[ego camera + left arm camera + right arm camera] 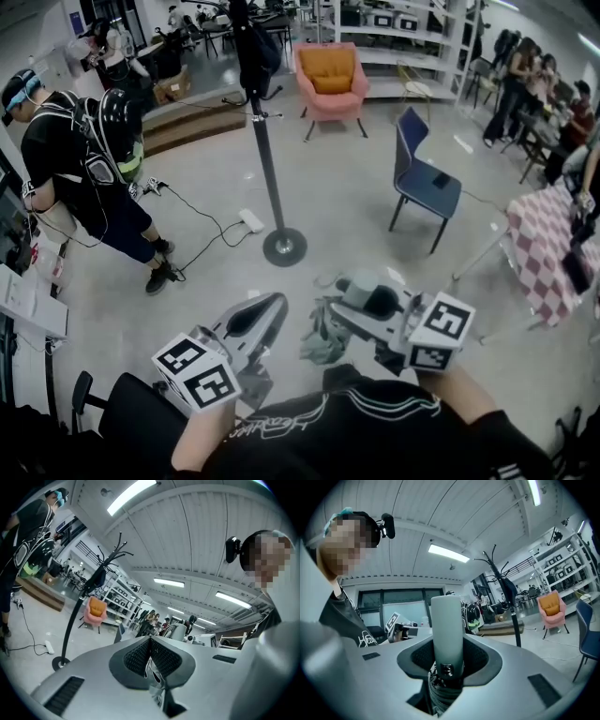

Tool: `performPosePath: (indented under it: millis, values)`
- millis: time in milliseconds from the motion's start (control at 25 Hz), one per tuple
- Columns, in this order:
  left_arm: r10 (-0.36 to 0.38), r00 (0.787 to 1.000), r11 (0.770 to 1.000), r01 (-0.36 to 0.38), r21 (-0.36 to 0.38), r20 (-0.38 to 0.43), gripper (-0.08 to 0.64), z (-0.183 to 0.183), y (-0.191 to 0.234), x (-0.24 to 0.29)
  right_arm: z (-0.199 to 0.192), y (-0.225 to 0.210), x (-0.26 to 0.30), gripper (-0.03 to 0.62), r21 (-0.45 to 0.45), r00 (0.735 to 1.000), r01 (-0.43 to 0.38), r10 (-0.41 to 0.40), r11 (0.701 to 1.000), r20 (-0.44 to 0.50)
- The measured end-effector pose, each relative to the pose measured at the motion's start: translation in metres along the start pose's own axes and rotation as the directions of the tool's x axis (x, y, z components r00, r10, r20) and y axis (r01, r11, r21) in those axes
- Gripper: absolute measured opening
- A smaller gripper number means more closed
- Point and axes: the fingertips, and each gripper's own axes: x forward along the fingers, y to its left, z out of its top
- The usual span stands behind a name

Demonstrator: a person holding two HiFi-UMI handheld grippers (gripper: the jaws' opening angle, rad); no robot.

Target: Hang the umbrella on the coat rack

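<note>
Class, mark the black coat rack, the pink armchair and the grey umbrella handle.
Black metal coat rack (269, 178): head view, on its pole.
Pink armchair with orange cushion (333, 103): head view, on its front edge.
Grey umbrella handle (446, 630): right gripper view, mid-handle.

Long ceiling strip lights (131, 496) are lighting the room evenly and coolly, and they are burning out to white glare in both gripper views. The pale floor (356, 187) is reflecting that light, so the coat rack (267, 159) is casting only a faint, soft shadow at its base. I am seeing straight lines bending toward the edges, and black corners are closing round both gripper views.
</note>
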Motion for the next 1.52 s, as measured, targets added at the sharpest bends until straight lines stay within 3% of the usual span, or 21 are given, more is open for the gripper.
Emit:
performPosePath:
  millis: [400,840,1080,1320,1520]
  values:
    - [0.058,0.998,0.996,-0.06,-0.062,-0.031,-0.002,0.019,0.069,0.098,0.026,-0.121,0.016,0.151,0.007,1.0,-0.019,0.019,1.0,-0.002]
    - [0.108,0.993,0.992,-0.11,-0.059,-0.035,-0.002,0.048,0.121,0.208,0.054,-0.247,0.022,0.15,-0.008,0.999,-0.044,0.044,0.999,-0.005]
    - [0.118,0.993,0.993,-0.118,-0.016,0.0,-0.002,0.058,0.128,0.224,0.055,-0.279,0.029,0.15,-0.018,0.999,-0.047,0.047,0.999,-0.002]
    - [0.15,0.989,0.988,-0.149,-0.036,0.017,-0.002,0.071,0.156,0.223,0.067,-0.295,0.05,0.151,-0.01,0.997,-0.081,0.081,0.997,0.001]
    - [0.161,0.987,0.983,-0.159,-0.09,0.014,-0.002,0.082,0.206,0.225,0.069,-0.321,0.089,0.15,0.007,0.997,-0.082,0.082,0.997,-0.014]
